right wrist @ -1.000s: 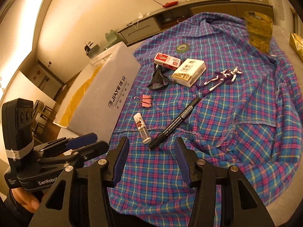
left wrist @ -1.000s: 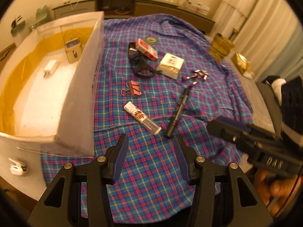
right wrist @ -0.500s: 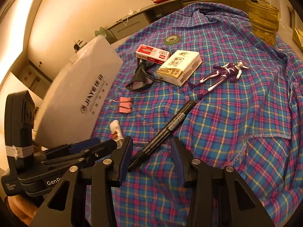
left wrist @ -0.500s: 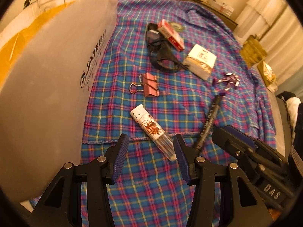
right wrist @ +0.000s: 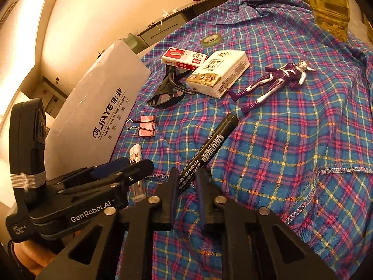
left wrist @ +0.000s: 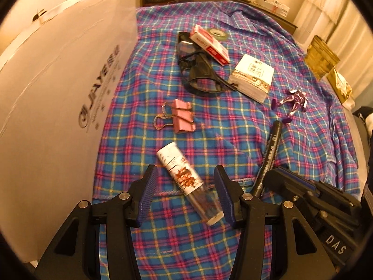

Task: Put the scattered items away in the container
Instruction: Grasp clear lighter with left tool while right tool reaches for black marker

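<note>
Plaid cloth [left wrist: 233,140] spread under marker [right wrist: 207,149], tube [left wrist: 186,182], binder clip [left wrist: 181,116]

The left hand-held gripper [left wrist: 186,193] is a black plastic frame of triangular cut-out arms with round silver screws, and its two fingers [left wrist: 148,192] carry ribbed dark-blue pads. Seen from the right wrist, it bears white "GenRobot.AI" lettering, a small white label, and a tall black block bound with white cord. The right hand-held gripper [right wrist: 186,187] has the same build; its side reads "DAS".
</note>
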